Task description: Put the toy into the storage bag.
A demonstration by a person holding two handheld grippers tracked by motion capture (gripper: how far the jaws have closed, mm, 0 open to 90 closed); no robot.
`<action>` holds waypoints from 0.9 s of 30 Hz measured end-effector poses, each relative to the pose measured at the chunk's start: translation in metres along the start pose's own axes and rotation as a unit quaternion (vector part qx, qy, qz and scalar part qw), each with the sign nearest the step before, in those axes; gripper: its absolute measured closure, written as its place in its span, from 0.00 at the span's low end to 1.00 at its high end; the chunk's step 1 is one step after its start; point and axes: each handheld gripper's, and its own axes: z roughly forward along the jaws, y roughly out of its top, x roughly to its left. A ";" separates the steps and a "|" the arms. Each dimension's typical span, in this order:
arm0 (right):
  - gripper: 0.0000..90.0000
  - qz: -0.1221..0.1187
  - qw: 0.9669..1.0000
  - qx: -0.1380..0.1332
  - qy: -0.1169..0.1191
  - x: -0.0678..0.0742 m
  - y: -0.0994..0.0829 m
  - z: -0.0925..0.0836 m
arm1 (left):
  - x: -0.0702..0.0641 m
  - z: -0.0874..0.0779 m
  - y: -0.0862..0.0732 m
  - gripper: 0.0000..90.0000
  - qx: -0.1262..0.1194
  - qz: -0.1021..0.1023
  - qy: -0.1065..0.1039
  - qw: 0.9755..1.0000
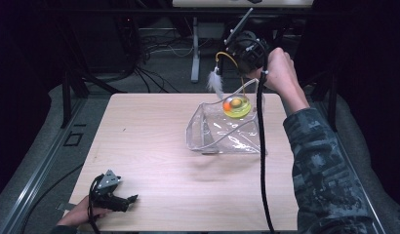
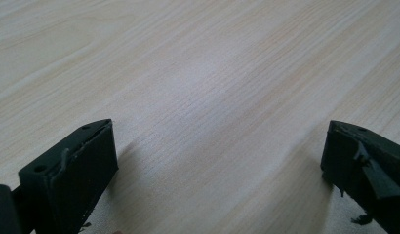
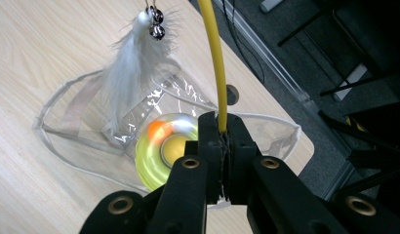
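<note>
My right gripper is raised over the far side of the table, shut on a thin yellow wand. The wand belongs to a toy with a translucent yellow-green disc that holds an orange ball. A white feather with small bells dangles from the wand's other end. The disc is at the top edge of a clear plastic pouch; I cannot tell whether it touches it. My left gripper rests open on the wood near the front left corner.
The light wooden table has rounded corners. Its far right corner lies just beyond the pouch. The right gripper's black cable hangs down across the right side. Dark floor, cables and metal stand legs lie behind the table.
</note>
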 end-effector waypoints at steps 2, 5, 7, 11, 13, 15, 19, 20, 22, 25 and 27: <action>0.98 -0.001 1.000 0.005 0.002 0.001 -0.001 0.005 | 0.000 0.000 0.000 0.00 0.000 0.000 0.000 1.000; 0.98 0.000 1.000 0.008 0.004 0.001 -0.004 0.012 | 0.000 0.000 0.000 0.00 0.000 0.001 0.000 1.000; 0.98 0.001 1.000 0.011 0.009 0.001 -0.007 0.016 | 0.000 0.000 0.000 0.00 0.000 0.001 0.000 1.000; 0.98 0.002 1.000 0.019 0.019 0.002 -0.013 0.028 | 0.000 0.000 0.000 0.00 0.000 0.001 0.000 1.000; 0.98 0.002 0.999 0.025 0.022 0.004 -0.017 0.036 | 0.000 0.000 0.000 0.00 0.000 0.001 0.000 1.000; 0.98 0.006 0.999 0.023 0.024 0.005 -0.018 0.039 | 0.000 0.000 0.000 0.00 0.000 0.001 0.000 1.000; 0.98 0.007 0.999 0.034 0.028 0.004 -0.025 0.046 | 0.000 0.000 0.000 0.00 0.000 0.000 0.000 1.000; 0.98 0.012 0.999 0.030 0.029 0.004 -0.027 0.049 | 0.000 0.000 0.000 0.00 0.000 0.000 0.000 1.000; 0.98 0.013 0.999 0.034 0.033 0.004 -0.032 0.051 | 0.000 0.000 0.000 0.00 0.000 0.000 0.000 1.000; 0.98 0.014 0.998 0.048 0.034 0.003 -0.040 0.058 | 0.000 0.000 0.000 0.00 0.000 0.000 0.000 1.000; 0.98 0.024 0.998 0.048 0.038 0.002 -0.050 0.066 | 0.000 0.000 0.000 0.00 0.000 -0.001 0.000 1.000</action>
